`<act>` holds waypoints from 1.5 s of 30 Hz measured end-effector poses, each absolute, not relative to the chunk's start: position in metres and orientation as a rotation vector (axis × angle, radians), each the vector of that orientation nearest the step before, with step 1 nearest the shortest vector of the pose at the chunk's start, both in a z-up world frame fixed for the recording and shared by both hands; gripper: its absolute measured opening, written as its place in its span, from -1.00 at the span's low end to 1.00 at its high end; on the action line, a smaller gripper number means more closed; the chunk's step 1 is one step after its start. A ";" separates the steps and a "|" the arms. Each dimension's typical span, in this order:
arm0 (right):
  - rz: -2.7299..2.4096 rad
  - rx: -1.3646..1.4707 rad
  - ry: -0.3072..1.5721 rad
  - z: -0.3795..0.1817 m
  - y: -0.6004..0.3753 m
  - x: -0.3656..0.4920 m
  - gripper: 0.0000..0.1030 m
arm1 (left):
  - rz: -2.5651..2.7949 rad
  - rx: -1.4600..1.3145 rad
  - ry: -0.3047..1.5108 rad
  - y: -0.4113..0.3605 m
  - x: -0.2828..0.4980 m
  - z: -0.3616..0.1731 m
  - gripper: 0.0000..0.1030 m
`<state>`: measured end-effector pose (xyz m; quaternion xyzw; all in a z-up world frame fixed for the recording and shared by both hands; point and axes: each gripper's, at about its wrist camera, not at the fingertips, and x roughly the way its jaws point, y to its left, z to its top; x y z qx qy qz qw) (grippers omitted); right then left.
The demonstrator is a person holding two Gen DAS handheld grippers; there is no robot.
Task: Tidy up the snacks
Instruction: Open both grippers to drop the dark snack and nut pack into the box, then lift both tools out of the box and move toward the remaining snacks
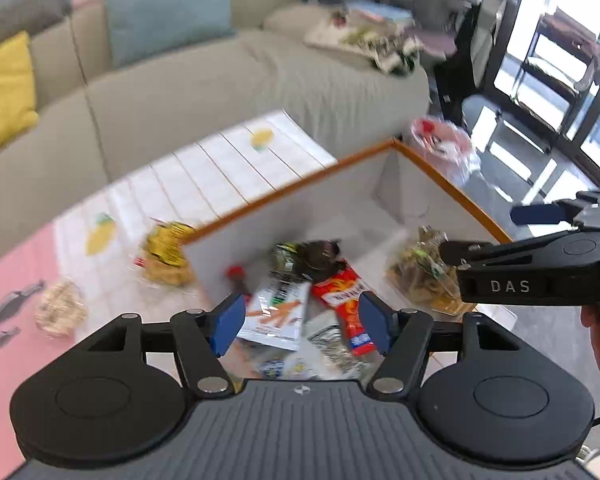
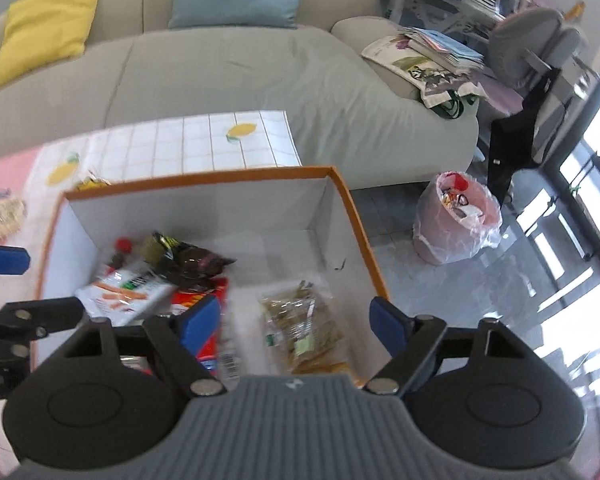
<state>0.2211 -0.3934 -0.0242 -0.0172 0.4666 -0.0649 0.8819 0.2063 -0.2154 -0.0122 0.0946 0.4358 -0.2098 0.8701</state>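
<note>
A white box with an orange rim (image 1: 292, 188) (image 2: 196, 182) stands on the table. It holds a white packet with orange sticks (image 1: 276, 312) (image 2: 120, 292), a red packet (image 1: 342, 288), a dark packet (image 1: 320, 258) (image 2: 188, 260) and a clear bag of brown crackers (image 1: 424, 276) (image 2: 304, 324). My left gripper (image 1: 300, 316) hangs open over the box's left side with nothing pressed between its blue pads. Above the cracker bag my right gripper (image 2: 294, 320) is open too, apart from the bag. Outside the box lie a yellow packet (image 1: 166, 252) and a round cracker pack (image 1: 60, 308) (image 2: 6, 216).
The table wears a lemon-print tile cloth (image 2: 204, 144) and a pink mat (image 1: 16, 280). A beige sofa (image 2: 228, 72) with yellow and blue cushions runs behind it. A lined waste bin (image 2: 456, 220) stands on the floor to the right, with a grey chair (image 2: 540, 52) beyond.
</note>
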 end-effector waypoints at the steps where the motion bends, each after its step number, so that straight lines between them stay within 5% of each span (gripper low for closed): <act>1: -0.135 -0.016 0.966 -0.022 -0.390 0.216 0.60 | -0.429 0.203 0.886 -0.209 0.200 -0.008 0.49; 22: 0.075 0.100 0.791 -0.030 -0.228 0.138 0.61 | -0.175 0.108 0.793 -0.048 0.135 -0.021 0.50; 45: 0.307 -0.279 0.797 -0.047 -0.148 0.188 0.59 | -0.202 0.043 0.834 0.023 0.171 -0.057 0.50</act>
